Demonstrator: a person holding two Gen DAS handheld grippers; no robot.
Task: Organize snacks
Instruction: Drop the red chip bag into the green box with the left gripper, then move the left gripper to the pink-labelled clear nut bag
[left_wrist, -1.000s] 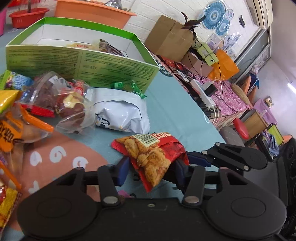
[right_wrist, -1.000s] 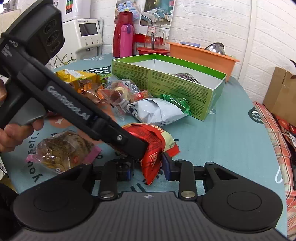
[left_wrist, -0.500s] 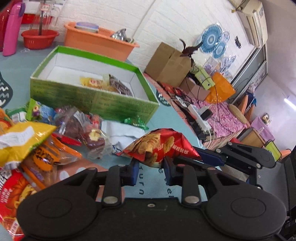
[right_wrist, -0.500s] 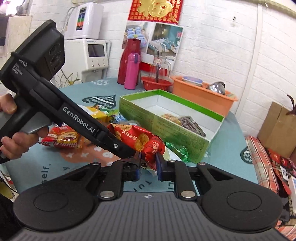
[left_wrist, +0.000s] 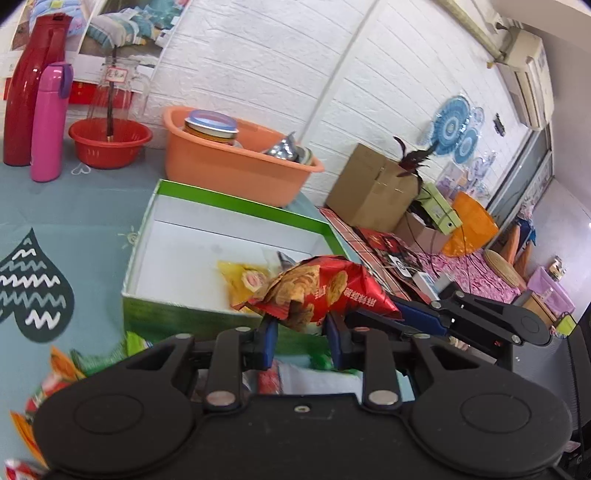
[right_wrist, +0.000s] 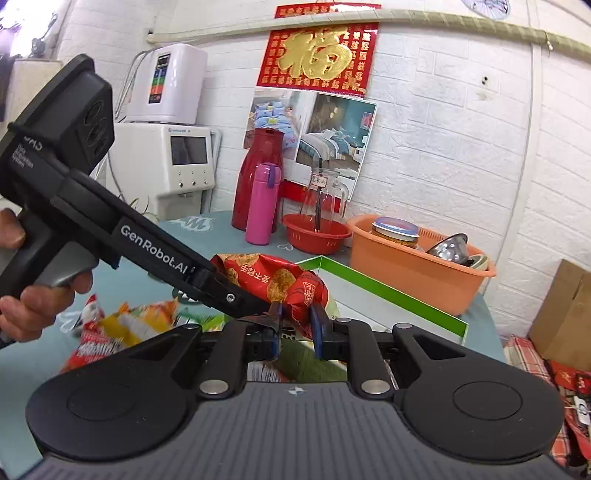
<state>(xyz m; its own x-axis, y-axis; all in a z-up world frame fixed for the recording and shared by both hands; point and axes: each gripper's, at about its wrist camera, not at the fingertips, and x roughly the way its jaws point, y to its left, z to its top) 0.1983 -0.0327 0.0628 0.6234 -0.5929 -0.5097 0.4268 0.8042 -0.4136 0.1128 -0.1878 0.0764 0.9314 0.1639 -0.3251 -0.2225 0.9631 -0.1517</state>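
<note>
Both grippers are shut on one red snack bag (left_wrist: 325, 291), held in the air over the near wall of the open green box (left_wrist: 229, 206). My left gripper (left_wrist: 300, 328) pinches the bag's lower edge. My right gripper (right_wrist: 295, 325) pinches the same red bag (right_wrist: 273, 280), and the left gripper's black body crosses the right wrist view from the left. A yellow snack packet (left_wrist: 240, 280) and a dark packet lie inside the box. Loose snack bags (right_wrist: 122, 328) lie on the table to the left.
An orange basin (left_wrist: 229, 162) with a jar and metal ware stands behind the box. A red basket (left_wrist: 109, 142), a pink bottle (left_wrist: 48, 122) and a red flask (left_wrist: 26, 92) stand at the back left. A cardboard box (left_wrist: 373, 188) sits off the table's right.
Both grippers have lifted the red snack bag from table height and carried it forward, up to the green box's near wall. The loose snacks have dropped low in both views.
</note>
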